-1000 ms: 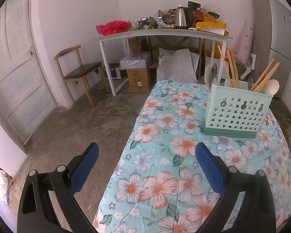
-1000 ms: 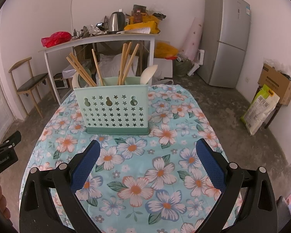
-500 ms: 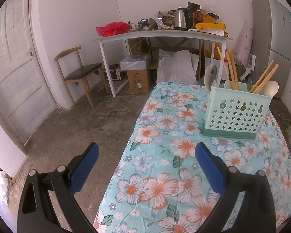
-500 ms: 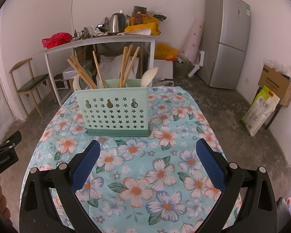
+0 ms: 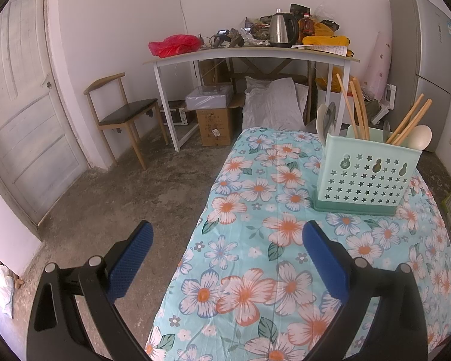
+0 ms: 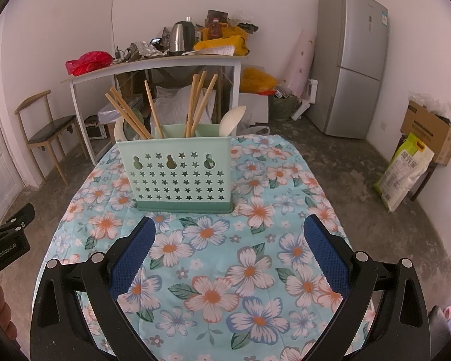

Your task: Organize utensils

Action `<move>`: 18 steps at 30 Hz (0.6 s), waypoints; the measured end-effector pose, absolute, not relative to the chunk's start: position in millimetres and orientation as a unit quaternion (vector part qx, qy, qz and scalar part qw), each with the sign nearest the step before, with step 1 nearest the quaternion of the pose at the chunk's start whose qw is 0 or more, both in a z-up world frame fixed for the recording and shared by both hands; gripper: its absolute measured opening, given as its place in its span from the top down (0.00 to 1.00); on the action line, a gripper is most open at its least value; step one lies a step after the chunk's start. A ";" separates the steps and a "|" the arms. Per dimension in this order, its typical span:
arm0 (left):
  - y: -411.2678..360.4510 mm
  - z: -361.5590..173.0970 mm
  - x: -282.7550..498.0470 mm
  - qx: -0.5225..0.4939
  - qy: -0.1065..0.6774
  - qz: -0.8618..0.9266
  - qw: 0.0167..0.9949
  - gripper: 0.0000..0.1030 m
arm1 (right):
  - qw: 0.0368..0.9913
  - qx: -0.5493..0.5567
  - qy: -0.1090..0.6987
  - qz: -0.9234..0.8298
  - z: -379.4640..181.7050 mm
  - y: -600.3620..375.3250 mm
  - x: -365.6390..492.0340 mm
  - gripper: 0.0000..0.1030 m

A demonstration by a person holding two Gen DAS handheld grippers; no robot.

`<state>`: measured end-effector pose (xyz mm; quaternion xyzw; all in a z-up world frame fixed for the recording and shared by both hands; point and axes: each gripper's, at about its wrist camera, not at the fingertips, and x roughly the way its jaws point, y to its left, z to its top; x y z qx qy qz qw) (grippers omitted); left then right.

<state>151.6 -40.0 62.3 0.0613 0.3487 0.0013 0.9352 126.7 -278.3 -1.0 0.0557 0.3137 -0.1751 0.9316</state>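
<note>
A mint green utensil caddy (image 6: 177, 174) with star holes stands on the floral tablecloth (image 6: 213, 270); it also shows in the left wrist view (image 5: 365, 180). Wooden chopsticks (image 6: 195, 105) and white spoons (image 6: 233, 120) stand upright in it. My right gripper (image 6: 227, 255) is open and empty, above the cloth just in front of the caddy. My left gripper (image 5: 225, 258) is open and empty, over the table's left edge, left of and nearer than the caddy. Its body shows at the left edge of the right wrist view (image 6: 9, 237).
A white desk (image 5: 249, 57) with a kettle (image 5: 281, 28) and clutter stands behind the table. A wooden chair (image 5: 120, 114) and a door (image 5: 21, 105) are at left. A fridge (image 6: 350, 60), a box (image 6: 430, 129) and a sack (image 6: 406, 171) are at right.
Both grippers have drifted slightly back and up from the caddy; it sits a little lower in both views. Both stay open and empty.
</note>
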 end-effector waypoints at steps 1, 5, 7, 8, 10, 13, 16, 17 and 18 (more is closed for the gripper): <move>-39.8 62.0 151.6 0.061 0.349 0.001 0.935 0.05 | 0.932 0.056 0.314 -0.175 -0.4 -277.6 127.4 0.08; -40.1 63.3 151.9 0.062 0.349 0.001 0.935 0.05 | 0.931 0.056 0.314 -0.175 -0.5 -278.2 127.8 0.08; -40.0 62.8 151.8 0.061 0.349 0.001 0.935 0.05 | 0.932 0.056 0.314 -0.175 -1.0 -278.2 127.7 0.08; -39.8 62.8 151.8 0.060 0.349 0.001 0.935 0.05 | 0.932 0.055 0.314 -0.175 -0.9 -278.1 127.8 0.08; -39.8 62.3 151.8 0.061 0.349 0.002 0.935 0.05 | 0.932 0.056 0.312 -0.176 -0.3 -277.7 128.3 0.08; -40.4 63.7 152.2 0.061 0.348 0.002 0.935 0.05 | 0.932 0.056 0.312 -0.177 0.7 -277.2 129.7 0.08; -40.2 63.9 152.1 0.060 0.348 0.001 0.936 0.05 | 0.932 0.057 0.311 -0.177 1.8 -277.2 130.1 0.08; -40.2 63.5 152.3 0.060 0.348 0.001 0.936 0.05 | 0.932 0.057 0.311 -0.178 2.2 -277.1 130.4 0.08; -39.9 63.2 152.4 0.061 0.348 0.001 0.935 0.05 | 0.932 0.057 0.311 -0.178 1.7 -277.9 129.8 0.08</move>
